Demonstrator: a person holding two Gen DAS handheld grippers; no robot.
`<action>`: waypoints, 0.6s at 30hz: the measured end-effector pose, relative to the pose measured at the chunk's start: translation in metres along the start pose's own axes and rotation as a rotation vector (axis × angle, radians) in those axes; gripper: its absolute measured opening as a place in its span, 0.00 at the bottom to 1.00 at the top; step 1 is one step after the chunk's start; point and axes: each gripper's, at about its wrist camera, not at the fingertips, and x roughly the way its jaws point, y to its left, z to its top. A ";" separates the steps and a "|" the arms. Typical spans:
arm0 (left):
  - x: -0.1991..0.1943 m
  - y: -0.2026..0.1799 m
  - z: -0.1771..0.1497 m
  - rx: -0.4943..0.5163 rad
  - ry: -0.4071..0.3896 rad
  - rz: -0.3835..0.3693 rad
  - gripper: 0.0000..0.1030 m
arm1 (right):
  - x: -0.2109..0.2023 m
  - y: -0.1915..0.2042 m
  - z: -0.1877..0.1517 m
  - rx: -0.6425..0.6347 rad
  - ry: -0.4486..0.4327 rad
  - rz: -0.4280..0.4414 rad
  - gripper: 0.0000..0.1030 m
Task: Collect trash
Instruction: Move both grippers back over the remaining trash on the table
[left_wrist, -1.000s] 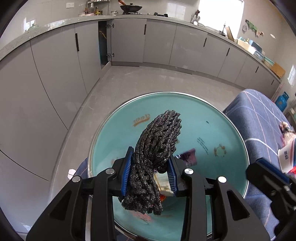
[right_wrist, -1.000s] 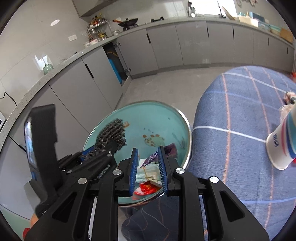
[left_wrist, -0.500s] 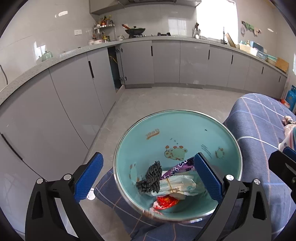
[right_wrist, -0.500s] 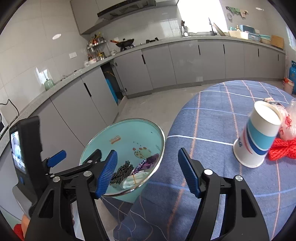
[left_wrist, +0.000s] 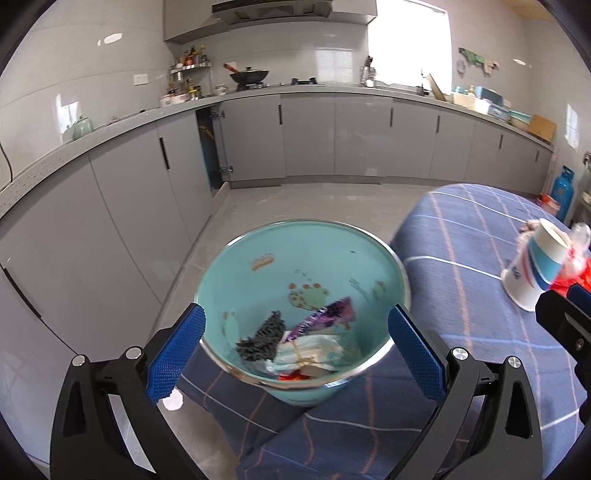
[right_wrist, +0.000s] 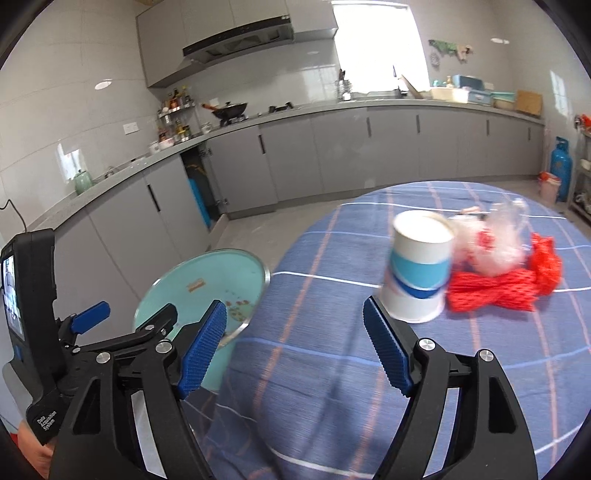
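A teal basin (left_wrist: 258, 251) stands beside the table and holds a black mesh scrubber (left_wrist: 262, 338), a purple wrapper (left_wrist: 325, 317) and a white packet (left_wrist: 310, 352). My left gripper (left_wrist: 295, 350) is open and empty, above the basin's near rim. My right gripper (right_wrist: 293, 347) is open and empty over the blue checked tablecloth (right_wrist: 332, 369). Ahead of it stand a white and blue paper cup (right_wrist: 417, 266), a red net (right_wrist: 498, 284) and a clear crumpled bag (right_wrist: 495, 236). The basin also shows in the right wrist view (right_wrist: 199, 273). The cup also shows in the left wrist view (left_wrist: 535, 269).
Grey kitchen cabinets (left_wrist: 332, 140) run along the back and left, with one door open (left_wrist: 208, 147). A blue gas cylinder (right_wrist: 559, 162) stands at the far right. The left gripper's body (right_wrist: 33, 314) shows at the left of the right wrist view.
My left gripper let the black scrubber go into the basin and opened wide, then drew back. My right gripper opened and swung right from the basin toward the cup and red net.
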 end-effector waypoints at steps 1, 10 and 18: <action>-0.002 -0.004 -0.001 0.005 -0.001 -0.008 0.94 | -0.002 -0.003 -0.001 0.001 -0.004 -0.009 0.74; -0.028 -0.049 -0.007 0.072 -0.034 -0.097 0.94 | -0.027 -0.039 -0.015 0.044 -0.026 -0.081 0.74; -0.028 -0.091 -0.020 0.157 0.005 -0.174 0.94 | -0.045 -0.083 -0.032 0.110 -0.021 -0.162 0.74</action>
